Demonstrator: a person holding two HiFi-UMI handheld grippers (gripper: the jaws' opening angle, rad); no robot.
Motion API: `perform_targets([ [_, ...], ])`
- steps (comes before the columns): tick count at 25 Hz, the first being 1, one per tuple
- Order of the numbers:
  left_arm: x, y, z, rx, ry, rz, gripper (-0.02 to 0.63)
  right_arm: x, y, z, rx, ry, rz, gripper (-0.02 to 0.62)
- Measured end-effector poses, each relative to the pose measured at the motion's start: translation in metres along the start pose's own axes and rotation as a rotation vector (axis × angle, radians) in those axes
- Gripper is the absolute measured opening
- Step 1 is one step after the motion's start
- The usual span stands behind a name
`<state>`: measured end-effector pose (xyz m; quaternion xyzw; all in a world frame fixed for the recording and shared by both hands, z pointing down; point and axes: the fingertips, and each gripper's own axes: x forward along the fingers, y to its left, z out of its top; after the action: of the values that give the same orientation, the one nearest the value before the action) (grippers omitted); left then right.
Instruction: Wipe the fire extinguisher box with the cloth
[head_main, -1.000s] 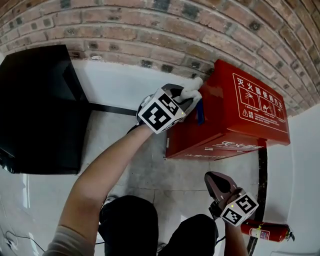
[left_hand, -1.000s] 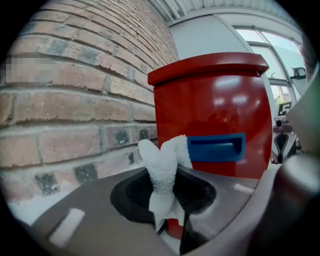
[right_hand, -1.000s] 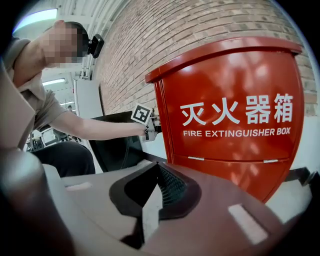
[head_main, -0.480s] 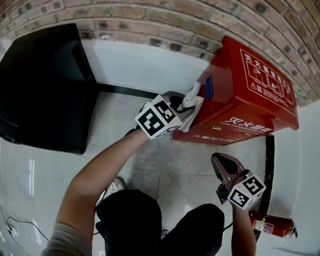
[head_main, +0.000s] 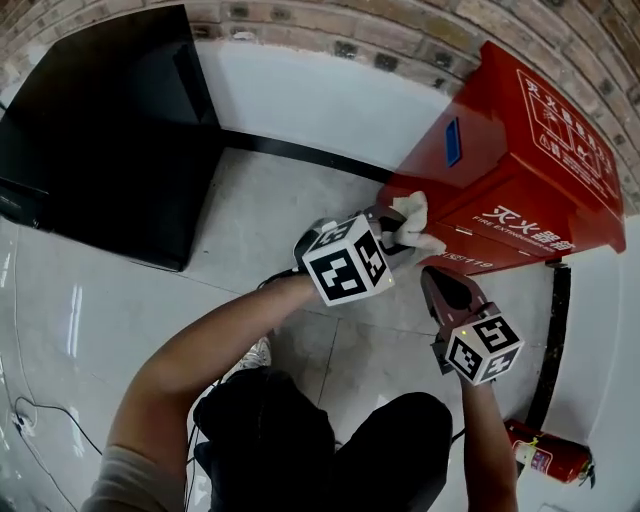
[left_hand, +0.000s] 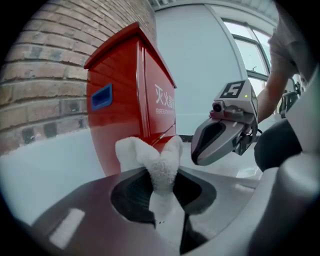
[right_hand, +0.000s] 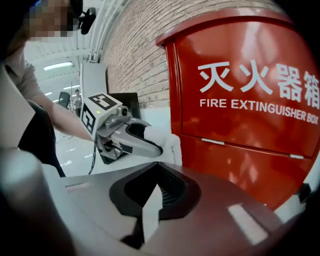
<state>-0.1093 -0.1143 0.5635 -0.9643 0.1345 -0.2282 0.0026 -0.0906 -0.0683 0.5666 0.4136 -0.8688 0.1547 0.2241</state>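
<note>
The red fire extinguisher box stands on the floor against the brick wall. My left gripper is shut on a white cloth, which is held at the box's lower left front corner. In the left gripper view the cloth bulges out between the jaws, just in front of the box's red side. My right gripper hovers just below the cloth, shut with nothing in it. In the right gripper view it points at the box's front, with the left gripper to its left.
A black cabinet stands against the wall at the left. A red fire extinguisher lies on the floor at the lower right. The person's knees are below the grippers, on the pale tiled floor.
The left gripper has carried the cloth down the box's left side, from its top corner to its lower front corner. The right gripper has come up closer to the box.
</note>
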Motion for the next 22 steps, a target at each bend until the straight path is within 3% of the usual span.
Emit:
perform_targets([
  [4,0.002,0.000,-0.015,-0.085,-0.028,0.027,0.101,0.018,-0.001,-0.009,-0.060,0.071,-0.033,0.021],
  [14,0.025,0.067,-0.059,-0.206,-0.021,0.095,0.103,0.038,0.003,-0.028,-0.082,0.148,0.006,0.021],
  [22,0.060,0.127,-0.070,-0.203,-0.005,0.116,0.103,0.043,0.002,-0.040,-0.036,0.171,0.037,0.021],
])
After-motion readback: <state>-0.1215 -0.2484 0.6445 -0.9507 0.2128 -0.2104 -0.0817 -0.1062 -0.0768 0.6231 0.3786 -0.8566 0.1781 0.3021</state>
